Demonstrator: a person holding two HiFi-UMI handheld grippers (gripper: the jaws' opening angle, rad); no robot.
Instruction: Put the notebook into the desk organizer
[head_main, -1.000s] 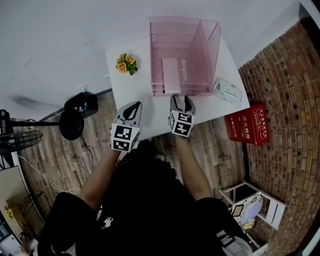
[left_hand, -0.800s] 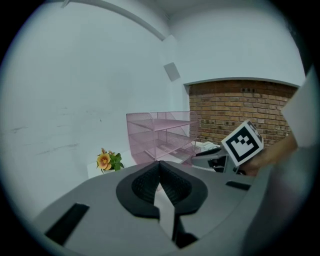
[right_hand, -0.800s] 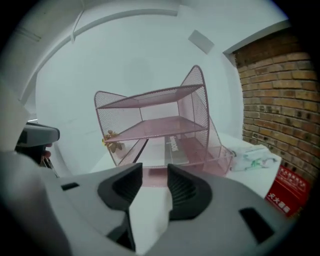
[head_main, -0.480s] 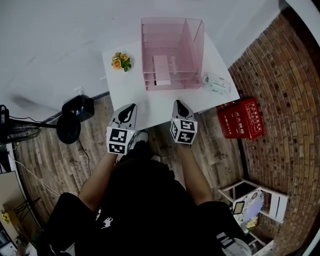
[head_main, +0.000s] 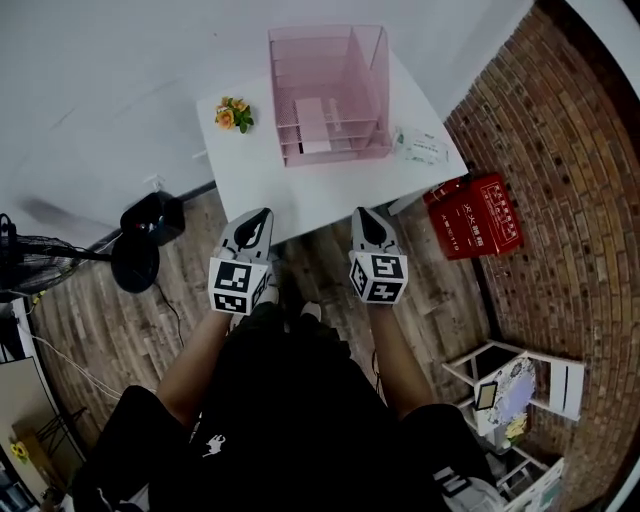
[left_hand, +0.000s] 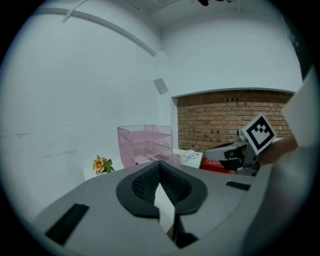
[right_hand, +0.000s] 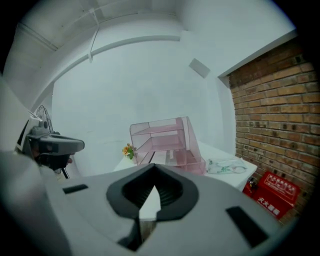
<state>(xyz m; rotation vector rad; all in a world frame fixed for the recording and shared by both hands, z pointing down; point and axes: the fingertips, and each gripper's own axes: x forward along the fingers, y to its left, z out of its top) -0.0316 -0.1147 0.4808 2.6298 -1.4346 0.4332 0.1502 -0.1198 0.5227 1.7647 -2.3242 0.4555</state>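
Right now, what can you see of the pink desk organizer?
The organizer is pink, see-through mesh, likely metal, with stacked open shelves on its left and one tall slot on its right. It stands upright on the white table, toward the wall side. A pale flat notebook lies on a lower shelf. Nothing else touches it.

Pink mesh for organizer (head_main: 352, 60), paler pink for notebook (head_main: 311, 126), white for table (head_main: 262, 178), orange-yellow with green leaves for flowers (head_main: 232, 114), red for box (head_main: 474, 216), red-brown brick pattern for wall (head_main: 570, 190), grey-brown planks for floor (head_main: 110, 330), grey with black-and-white square markers for left gripper (head_main: 262, 214) and right gripper (head_main: 368, 213).
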